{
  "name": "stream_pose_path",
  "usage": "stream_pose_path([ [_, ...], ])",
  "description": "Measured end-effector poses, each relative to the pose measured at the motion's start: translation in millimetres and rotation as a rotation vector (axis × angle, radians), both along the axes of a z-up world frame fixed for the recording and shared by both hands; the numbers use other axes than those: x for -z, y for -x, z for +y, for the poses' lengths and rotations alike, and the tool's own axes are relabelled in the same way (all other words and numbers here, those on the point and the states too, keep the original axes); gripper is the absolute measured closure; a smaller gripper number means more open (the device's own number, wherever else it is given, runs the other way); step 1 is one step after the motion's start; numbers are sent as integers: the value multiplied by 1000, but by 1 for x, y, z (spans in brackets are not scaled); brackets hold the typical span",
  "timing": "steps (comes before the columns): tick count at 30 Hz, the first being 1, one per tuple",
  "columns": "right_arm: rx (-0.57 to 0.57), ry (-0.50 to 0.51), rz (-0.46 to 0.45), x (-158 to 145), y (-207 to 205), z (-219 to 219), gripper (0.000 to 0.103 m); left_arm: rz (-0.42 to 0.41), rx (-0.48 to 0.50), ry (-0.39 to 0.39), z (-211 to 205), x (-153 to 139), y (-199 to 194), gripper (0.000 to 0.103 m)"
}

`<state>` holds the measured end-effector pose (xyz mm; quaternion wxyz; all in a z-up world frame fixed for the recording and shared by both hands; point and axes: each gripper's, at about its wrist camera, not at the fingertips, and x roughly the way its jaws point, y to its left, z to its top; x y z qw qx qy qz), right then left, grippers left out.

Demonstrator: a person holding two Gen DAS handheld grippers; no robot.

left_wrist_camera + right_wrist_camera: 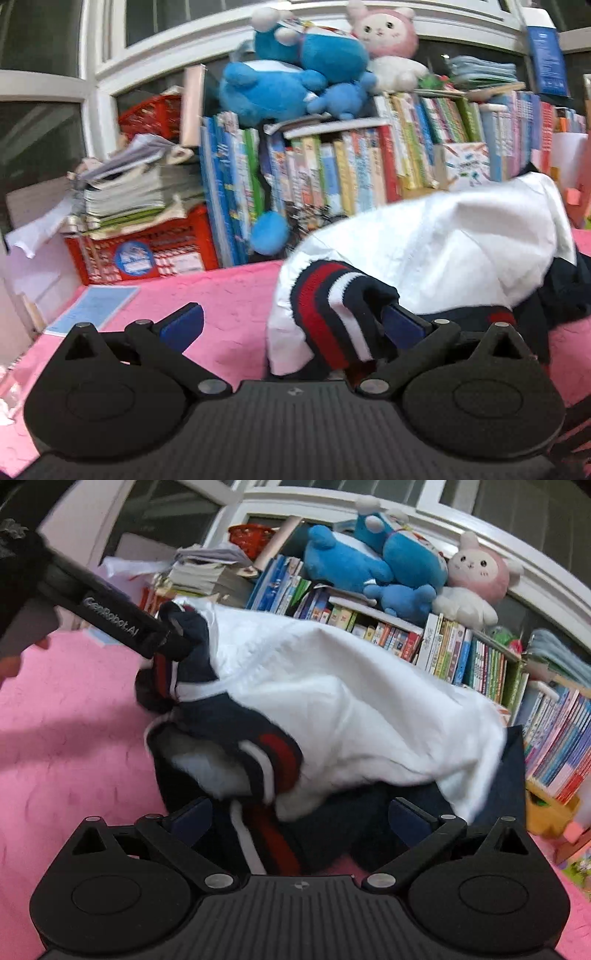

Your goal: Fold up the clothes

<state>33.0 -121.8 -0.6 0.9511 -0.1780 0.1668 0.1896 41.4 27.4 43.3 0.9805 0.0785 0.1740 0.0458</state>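
A white jacket [450,240] with navy ribbed trim striped red and white lies bunched on the pink mat [229,295]. My left gripper [291,325] stands open, jaws wide apart; the striped cuff [332,314] hangs over its right finger, while the left finger is bare over the mat. In the right wrist view the jacket [351,709] is a raised heap, and the left gripper [173,638] pokes into its navy cuff at upper left. My right gripper [301,819] is open, and the striped hem [266,834] lies between its fingers.
Behind the mat stands a row of books [351,173] with blue plush toys [291,74] and a pink one [388,33] on top. Red crates [147,254] with stacked papers sit at left. A blue sheet [92,306] lies on the mat. A person's hand [11,664] shows at left.
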Motion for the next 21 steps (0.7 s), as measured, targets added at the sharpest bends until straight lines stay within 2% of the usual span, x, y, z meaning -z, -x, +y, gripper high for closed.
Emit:
stream_pose_path([
  [2,47,-64,29,-2,-12,-1,0,3,-6,20,5,-2,3,0],
  [3,71,-96,42,-3,-18,-2,4,8,-1,29,7,-2,4,0],
  [4,95,-128,56,-4,-24,-2,13,14,4,38,10,-2,4,0],
  [5,120,-160,70,-5,-30,-3,45,18,13,41,11,0,5,0],
  [6,144,-192,83,-6,-36,-4,66,22,36,44,12,2,7,0],
  [7,147,-234,96,-10,-37,-12,82,22,56,48,11,4,10,0],
  [10,145,-366,133,-25,-37,-38,85,47,71,14,1,15,11,0],
  [12,152,-424,116,-40,-33,-53,85,72,75,-16,-7,23,10,0],
  [16,142,-576,96,-71,-24,-84,85,76,226,25,-26,33,25,0],
  [18,123,-628,80,-89,-20,-94,86,63,303,0,-40,37,34,0],
  [21,95,-673,41,-114,-5,-108,86,15,232,-144,-62,38,35,0],
])
